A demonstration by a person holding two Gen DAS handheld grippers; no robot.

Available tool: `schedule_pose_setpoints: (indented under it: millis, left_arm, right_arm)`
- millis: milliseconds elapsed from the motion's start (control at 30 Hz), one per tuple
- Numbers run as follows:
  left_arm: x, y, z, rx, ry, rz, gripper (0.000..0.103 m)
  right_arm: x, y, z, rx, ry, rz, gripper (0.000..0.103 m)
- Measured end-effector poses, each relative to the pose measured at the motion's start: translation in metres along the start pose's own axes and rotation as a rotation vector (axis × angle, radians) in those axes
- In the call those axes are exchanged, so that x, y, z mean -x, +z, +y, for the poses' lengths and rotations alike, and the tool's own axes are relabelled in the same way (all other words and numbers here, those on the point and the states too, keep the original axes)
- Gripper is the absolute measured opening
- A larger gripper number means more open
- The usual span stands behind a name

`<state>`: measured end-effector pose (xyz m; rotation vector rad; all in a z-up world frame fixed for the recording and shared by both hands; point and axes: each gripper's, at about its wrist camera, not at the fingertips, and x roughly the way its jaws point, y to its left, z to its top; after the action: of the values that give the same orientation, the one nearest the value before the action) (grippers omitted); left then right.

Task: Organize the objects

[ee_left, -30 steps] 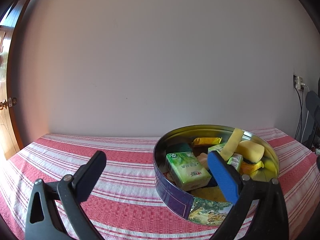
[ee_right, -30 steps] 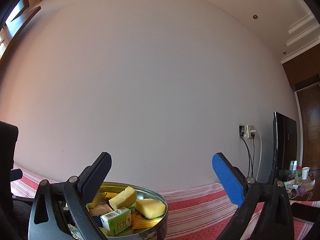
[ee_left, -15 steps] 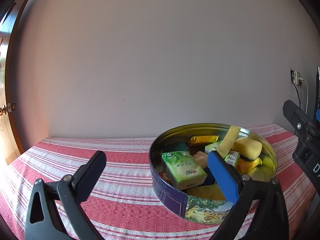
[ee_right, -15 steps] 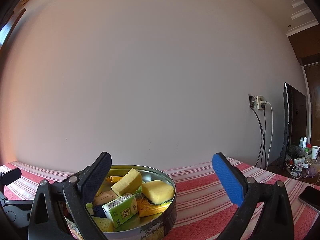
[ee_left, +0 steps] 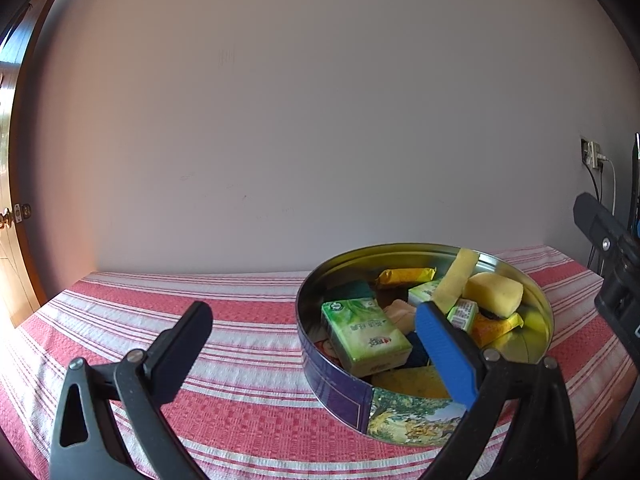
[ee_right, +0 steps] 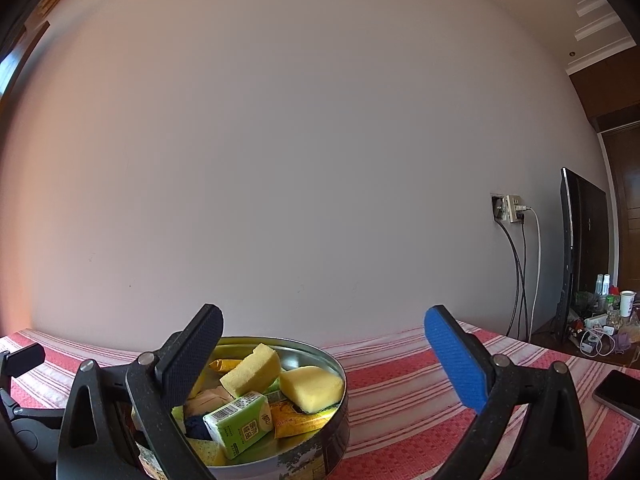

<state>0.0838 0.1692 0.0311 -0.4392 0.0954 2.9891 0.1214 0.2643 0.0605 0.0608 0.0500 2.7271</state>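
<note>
The left tool point(ee_left: 312, 334) was spread wide above the tabletop point(ee_left: 240, 308) with the red striped cloth, and it held nothing. The round tin point(ee_left: 340, 392) stood to its right, partly behind the blue finger point(ee_left: 446, 356). Inside the tin lay a green carton point(ee_left: 364, 334), yellow sponges point(ee_left: 494, 294) and orange packets point(ee_left: 404, 276). The right tool point(ee_right: 324, 356) was also spread and empty, near the tin's right rim.

Plain wall point(ee_right: 280, 160), striped tablecloth point(ee_left: 248, 308)
</note>
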Motion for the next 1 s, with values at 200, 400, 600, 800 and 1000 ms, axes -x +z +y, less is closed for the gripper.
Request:
schedule_pose_setpoints:
  millis: [200,400,600,800,1000]
  left_arm:
    - [0.001,0.0,0.002,-0.006,-0.001,0.003,0.103]
    - [0.0,0.0,0.002,-0.002,0.0,0.008,0.103]
    - [-0.003,0.001,-0.002,-0.005,0.008,0.008,0.103]
    - [-0.002,0.002,-0.003,-0.006,0.004,0.012,0.103]
    - [-0.001,0.003,-0.005,-0.01,0.002,0.011,0.103]
  right_arm:
    - [-0.011,0.003,-0.002,0.005,0.0,0.035,0.102]
    - [-0.006,0.001,0.003,0.014,0.004,0.024,0.102]
    - [-0.003,-0.001,0.005,0.017,0.008,0.017,0.102]
    - [0.001,-0.002,0.01,0.024,0.01,0.009,0.102]
    - [0.002,-0.001,0.01,0.023,0.011,0.005,0.102]
